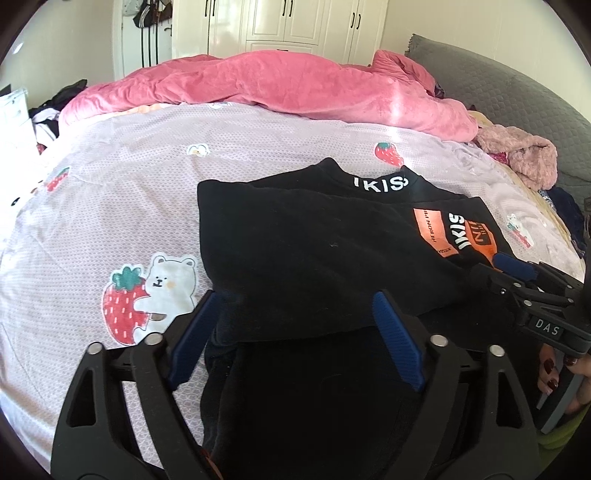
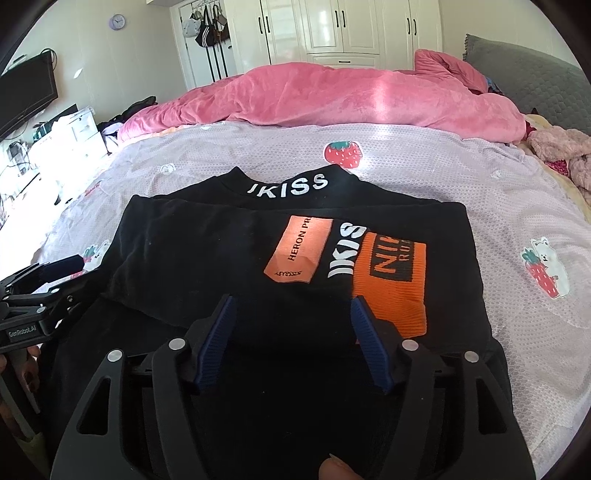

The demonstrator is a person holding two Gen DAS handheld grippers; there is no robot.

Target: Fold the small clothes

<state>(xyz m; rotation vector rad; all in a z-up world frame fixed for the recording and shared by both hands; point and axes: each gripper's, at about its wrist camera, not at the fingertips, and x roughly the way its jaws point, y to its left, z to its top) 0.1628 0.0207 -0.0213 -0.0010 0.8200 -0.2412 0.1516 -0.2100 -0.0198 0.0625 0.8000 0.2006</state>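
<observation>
Black top (image 1: pixel 303 240) lies on the bedsheet (image 1: pixel 122 192) just ahead of both grippers, collar at the far end, long axis running side to side btwn them. Left gripper (image 1: pixel 291 325): jaws wide apart, released, near hem passing btwn them w/o pad contact. Right gripper (image 2: pixel 291 332): also released, cloth under the gap, orange patches (image 2: pixel 388 280) just ahead-right. Both about equally near the hem. Near edge hidden under the gripper bodies; can't tell how many layers lie there.

Shirt (image 2: pixel 229 251): you see it mid-frame, on the bedsheet (image 2: pixel 424 177).
Duvet (image 2: pixel 332 99): behind it, upper frame.
Wardrobe (image 2: pixel 343 29): top centre, behind the duvet.
</observation>
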